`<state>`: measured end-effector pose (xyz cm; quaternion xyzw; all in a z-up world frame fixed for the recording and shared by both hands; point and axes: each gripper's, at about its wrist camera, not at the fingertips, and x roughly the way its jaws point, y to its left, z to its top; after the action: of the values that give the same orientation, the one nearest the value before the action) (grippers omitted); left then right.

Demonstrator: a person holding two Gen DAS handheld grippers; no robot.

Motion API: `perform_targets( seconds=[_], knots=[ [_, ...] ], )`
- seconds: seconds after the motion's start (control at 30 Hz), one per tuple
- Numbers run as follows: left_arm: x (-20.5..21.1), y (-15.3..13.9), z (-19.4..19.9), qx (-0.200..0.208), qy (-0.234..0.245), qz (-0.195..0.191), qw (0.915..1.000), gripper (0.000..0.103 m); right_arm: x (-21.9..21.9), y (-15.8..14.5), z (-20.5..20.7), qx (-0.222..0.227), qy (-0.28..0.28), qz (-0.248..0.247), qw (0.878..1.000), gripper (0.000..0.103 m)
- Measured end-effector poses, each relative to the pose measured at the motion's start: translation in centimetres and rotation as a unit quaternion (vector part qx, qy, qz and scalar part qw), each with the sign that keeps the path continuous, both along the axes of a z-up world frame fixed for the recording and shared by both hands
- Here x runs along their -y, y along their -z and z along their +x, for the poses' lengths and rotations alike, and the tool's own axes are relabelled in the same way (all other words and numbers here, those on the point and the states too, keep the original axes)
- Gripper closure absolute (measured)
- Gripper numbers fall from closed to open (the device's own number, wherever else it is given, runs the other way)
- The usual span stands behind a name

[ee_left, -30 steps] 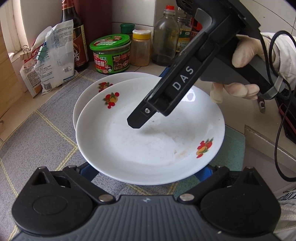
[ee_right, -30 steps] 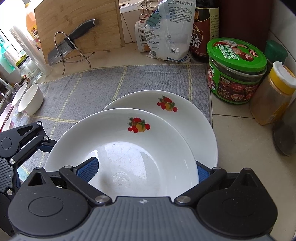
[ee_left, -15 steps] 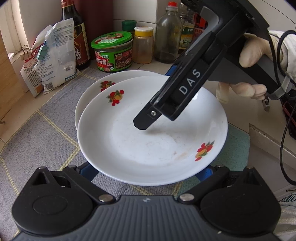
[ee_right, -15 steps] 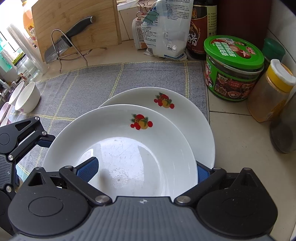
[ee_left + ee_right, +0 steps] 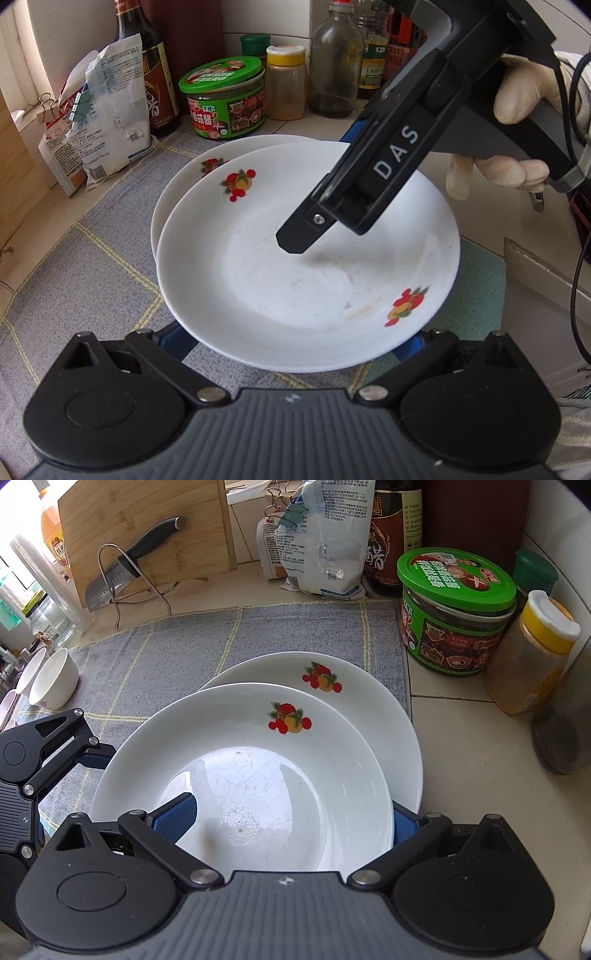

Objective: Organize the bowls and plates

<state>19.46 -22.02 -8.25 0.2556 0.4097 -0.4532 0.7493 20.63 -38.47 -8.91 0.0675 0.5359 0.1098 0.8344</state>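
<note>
A: Low in the right wrist frame, where is the white fruit-printed top plate [image 5: 240, 775]?

B: Between the right gripper [image 5: 291, 814]'s wide jaws, overlapping the second white plate [image 5: 369, 701] behind.

A: Left gripper [image 5: 295, 338]?

B: Also wide, straddling its near rim.

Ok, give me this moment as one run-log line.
right gripper: open, straddling top plate rim | left gripper: open, at its edge | lower plate: on mat, partly covered
</note>
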Motion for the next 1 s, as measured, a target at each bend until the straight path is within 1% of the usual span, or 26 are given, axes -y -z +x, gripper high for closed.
perform_targets(
  seconds=[0.3,0.4,1.0],
  knots=[
    [-0.24,0.00,0.42,-0.002,-0.008,-0.002,1.0000,0.001,0.24,-0.16,0.04,-0.003,0.002,0.001,1.000,0.000],
    [-0.11,0.05,0.39,0.003,-0.006,0.002,1.0000,0.001,0.20,-0.24,0.07,-0.004,0.004,-0.001,1.000,0.000],
    [-0.34,-0.39,0.25,0.009,-0.001,0.002,1.0000,0.002,0.55,-0.89,-0.64,-0.006,0.008,0.003,1.000,0.000]
  ],
)
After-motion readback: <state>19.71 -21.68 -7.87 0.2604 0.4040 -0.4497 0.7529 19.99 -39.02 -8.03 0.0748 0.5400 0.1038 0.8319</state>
